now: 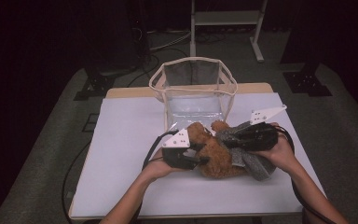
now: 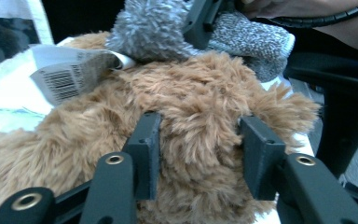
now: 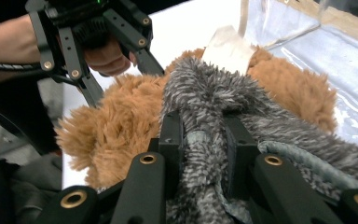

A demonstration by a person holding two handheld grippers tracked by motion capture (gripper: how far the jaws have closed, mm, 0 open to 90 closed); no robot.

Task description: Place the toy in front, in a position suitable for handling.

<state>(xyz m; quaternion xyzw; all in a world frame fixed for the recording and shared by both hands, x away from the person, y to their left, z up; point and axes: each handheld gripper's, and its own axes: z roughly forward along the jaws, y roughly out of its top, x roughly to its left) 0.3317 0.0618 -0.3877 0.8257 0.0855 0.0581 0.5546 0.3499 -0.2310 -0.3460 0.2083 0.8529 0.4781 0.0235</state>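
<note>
We've got the brown plush toy (image 1: 214, 151) lying near the table's (image 1: 121, 140) front-centre, just in front of the clear bag (image 1: 193, 88), which stands open-topped twd the far edge. L gripper (image 2: 199, 154) is clamped on the plush's fur from the left side; R gripper (image 3: 200, 140) is pinched tight on the grey fuzzy cloth (image 3: 209, 102) draped over the plush from the right. Plush's long axis runs roughly left-right betw. both hands; bag mouth lies straight beyond it. Both hands about equally near, so we judge a two-handed lift fwd into the bag.
</note>
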